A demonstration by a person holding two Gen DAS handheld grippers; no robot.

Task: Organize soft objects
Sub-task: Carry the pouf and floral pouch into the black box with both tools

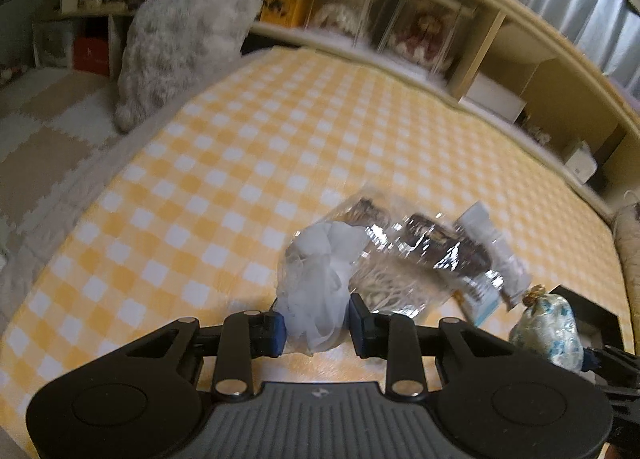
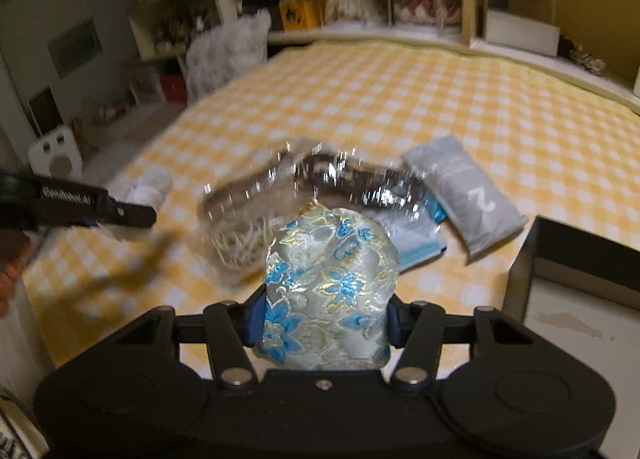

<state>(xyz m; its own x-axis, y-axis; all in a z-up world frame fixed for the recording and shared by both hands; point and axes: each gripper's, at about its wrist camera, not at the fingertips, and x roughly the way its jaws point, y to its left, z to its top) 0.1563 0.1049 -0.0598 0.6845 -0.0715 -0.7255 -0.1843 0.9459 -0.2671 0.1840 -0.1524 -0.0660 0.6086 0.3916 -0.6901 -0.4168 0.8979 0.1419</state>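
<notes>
My left gripper (image 1: 317, 323) has its jaws closed on a white mesh pouch (image 1: 320, 287); just beyond the jaws a crinkly clear packet (image 1: 416, 259) lies on the checked bed (image 1: 240, 163).

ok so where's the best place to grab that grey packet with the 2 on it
Grip the grey packet across its narrow width near the middle, coming down from above. It lies flat and apart on the checked cover, long and slim, with both long edges free; its near-left end sits close to the blue-edged packet.
</notes>
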